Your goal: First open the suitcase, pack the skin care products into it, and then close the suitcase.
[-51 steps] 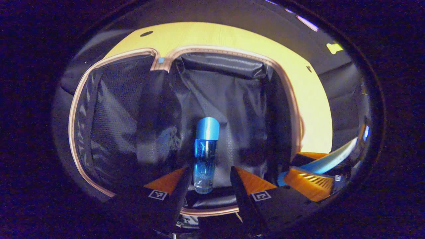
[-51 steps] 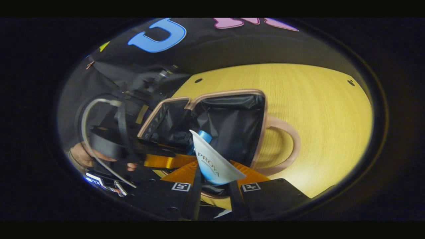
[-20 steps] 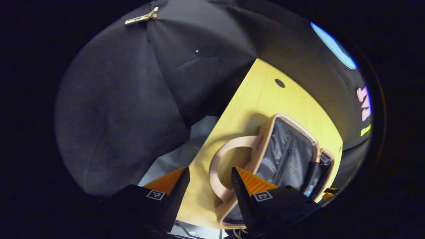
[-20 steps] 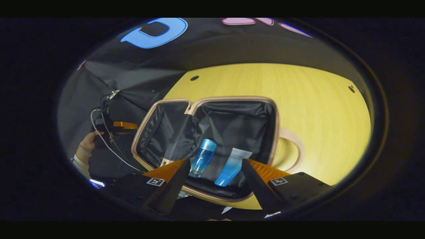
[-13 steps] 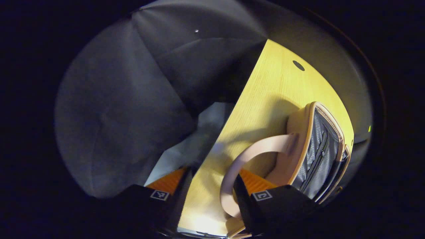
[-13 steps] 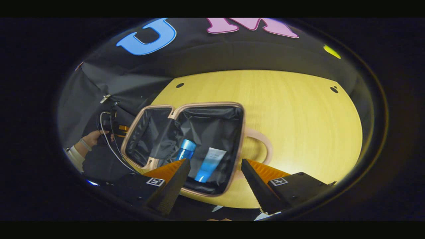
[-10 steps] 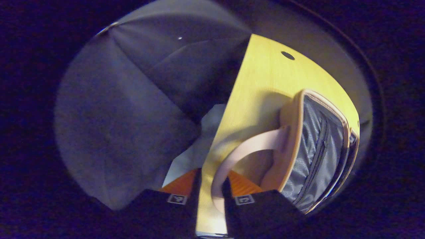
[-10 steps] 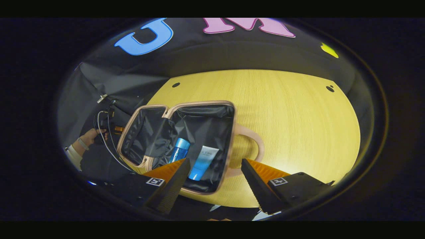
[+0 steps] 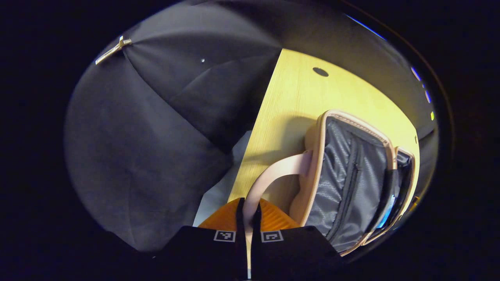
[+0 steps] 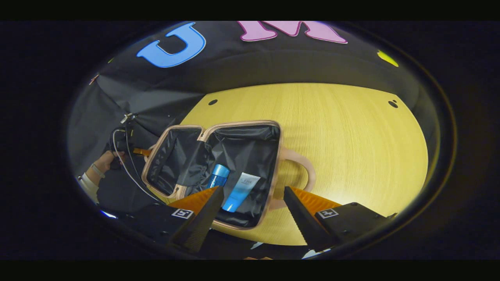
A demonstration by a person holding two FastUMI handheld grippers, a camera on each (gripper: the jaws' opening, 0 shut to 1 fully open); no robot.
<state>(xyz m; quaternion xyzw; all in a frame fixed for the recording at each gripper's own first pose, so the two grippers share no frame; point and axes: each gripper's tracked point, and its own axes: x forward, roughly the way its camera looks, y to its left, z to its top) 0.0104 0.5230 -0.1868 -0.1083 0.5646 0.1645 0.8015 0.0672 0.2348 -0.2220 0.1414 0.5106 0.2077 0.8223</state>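
In the left gripper view, the left gripper (image 9: 246, 218) is closed on the pink handle (image 9: 273, 175) of the suitcase (image 9: 351, 183): both orange fingers (image 9: 224, 220) press against the handle's strap, which runs up between them and curves over to the lid half of the case. That half stands raised on its edge on the yellow wooden bench (image 9: 297, 97), its grey lining and a zip pocket facing the camera. Behind it the second half of the case shows as a narrow slice, with a glimpse of blue inside. Left of the bench hangs dark cloth (image 9: 148, 136), with a pale patch of floor (image 9: 218, 191) below the bench edge.

In the right gripper view, the right gripper (image 10: 250, 212) hangs above the near edge of the case with its fingers spread wide apart and nothing between them. The suitcase (image 10: 218, 171) lies open on the bench (image 10: 351, 148), its two halves side by side and lined in dark fabric. In the larger half, a blue bottle (image 10: 216, 175) with a blue cap and a blue and white tube (image 10: 242, 191) lie next to each other, close but whether they touch cannot be told. A second pink handle (image 10: 300, 171) sticks out from the case's right side onto the bench. At the far left of the case, a hand (image 10: 107, 160) holds the other gripper, with a cable looping beside it, right at the lid half's outer edge.
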